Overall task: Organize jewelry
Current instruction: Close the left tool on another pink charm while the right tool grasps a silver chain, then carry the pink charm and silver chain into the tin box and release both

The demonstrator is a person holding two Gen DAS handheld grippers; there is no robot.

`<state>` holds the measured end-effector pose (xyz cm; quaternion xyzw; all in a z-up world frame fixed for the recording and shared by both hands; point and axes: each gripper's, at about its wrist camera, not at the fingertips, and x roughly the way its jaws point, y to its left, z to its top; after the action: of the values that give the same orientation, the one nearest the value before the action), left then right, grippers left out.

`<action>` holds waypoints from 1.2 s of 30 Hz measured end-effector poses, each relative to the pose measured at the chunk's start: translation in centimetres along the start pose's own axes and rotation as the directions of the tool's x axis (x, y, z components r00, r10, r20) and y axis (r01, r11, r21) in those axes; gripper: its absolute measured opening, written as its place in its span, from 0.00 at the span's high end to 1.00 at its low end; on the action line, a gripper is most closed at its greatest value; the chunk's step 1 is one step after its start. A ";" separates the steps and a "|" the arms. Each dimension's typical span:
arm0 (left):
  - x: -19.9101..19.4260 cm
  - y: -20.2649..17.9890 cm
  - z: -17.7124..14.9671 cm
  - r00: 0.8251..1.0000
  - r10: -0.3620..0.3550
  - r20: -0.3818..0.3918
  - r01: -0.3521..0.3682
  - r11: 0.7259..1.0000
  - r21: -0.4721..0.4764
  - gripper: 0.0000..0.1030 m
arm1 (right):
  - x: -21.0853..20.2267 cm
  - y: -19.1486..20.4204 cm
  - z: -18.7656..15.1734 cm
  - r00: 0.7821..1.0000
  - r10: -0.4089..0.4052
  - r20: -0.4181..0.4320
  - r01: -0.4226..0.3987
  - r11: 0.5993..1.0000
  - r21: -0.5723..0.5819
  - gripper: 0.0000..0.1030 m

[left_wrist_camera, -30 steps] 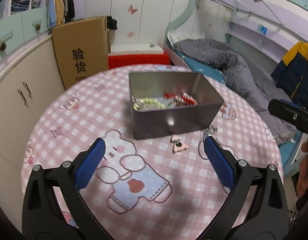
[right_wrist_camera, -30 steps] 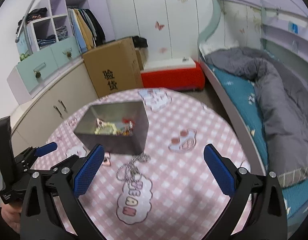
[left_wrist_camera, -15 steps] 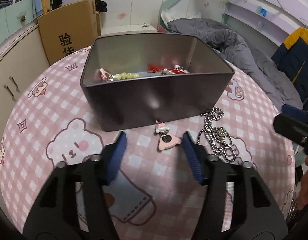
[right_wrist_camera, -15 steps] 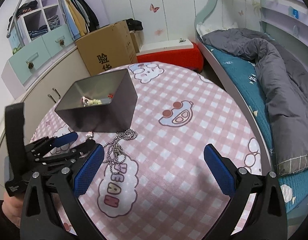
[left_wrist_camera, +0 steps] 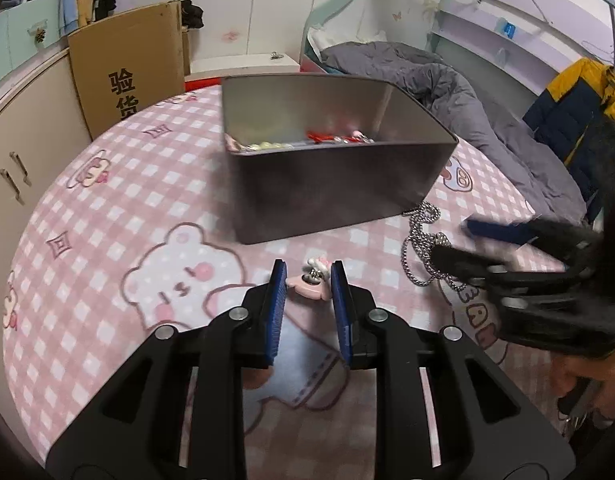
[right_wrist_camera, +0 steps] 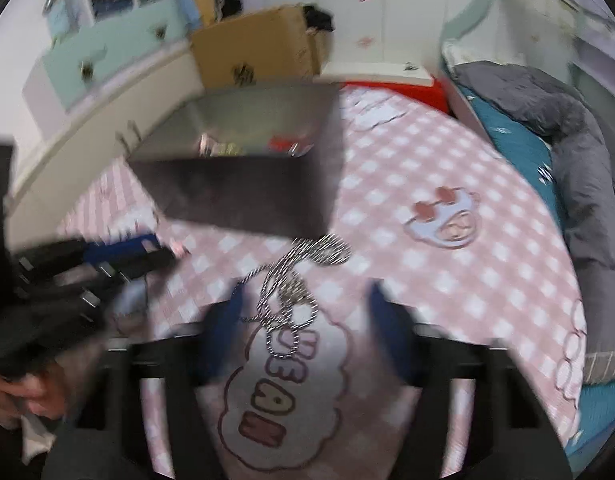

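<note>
Round counter point(left_wrist_camera: 107, 208) w/ pink-white check cloth, cartoon bear prints. On it: 1 open grey metal tin point(left_wrist_camera: 331, 184) near centre; 1 pink charm point(left_wrist_camera: 311, 284) just in front of tin; 1 silver chain point(left_wrist_camera: 423, 240) heaped by tin's front-right corner, prob. touching it; right view blurred.

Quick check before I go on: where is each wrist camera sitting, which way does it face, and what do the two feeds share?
Left wrist: on the left gripper, looking along its jaws, nearly closed around the pink charm, toward the metal box; the right gripper enters from the right.
Right wrist: on the right gripper, blurred, jaws apart over the silver chain; a hand shows lower left.
Shared: box, chain, pink checked tablecloth.
</note>
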<state>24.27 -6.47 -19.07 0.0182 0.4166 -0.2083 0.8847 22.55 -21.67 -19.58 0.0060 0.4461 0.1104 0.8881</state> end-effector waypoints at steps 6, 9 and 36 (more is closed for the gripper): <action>-1.8 1.0 0.6 0.999 0.000 0.037 0.001 1.000 -0.011 0.79 | -0.7 1.6 -0.3 1.000 0.027 0.008 -0.026 0.997 -0.072 0.89; -2.8 1.3 0.7 0.998 -0.005 0.058 0.006 1.000 -0.017 0.79 | -2.6 1.6 0.0 0.997 0.061 0.043 -0.059 0.996 -0.061 0.89; -11.8 3.1 5.2 0.957 0.010 0.290 -0.011 1.000 0.004 0.79 | -19.1 4.7 9.8 0.892 0.194 0.409 -0.096 0.964 -0.248 0.89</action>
<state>22.55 -0.59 -7.37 -0.0076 0.2819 -0.2052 0.9372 18.40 -20.11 1.89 -0.0351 0.2225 0.2216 0.9488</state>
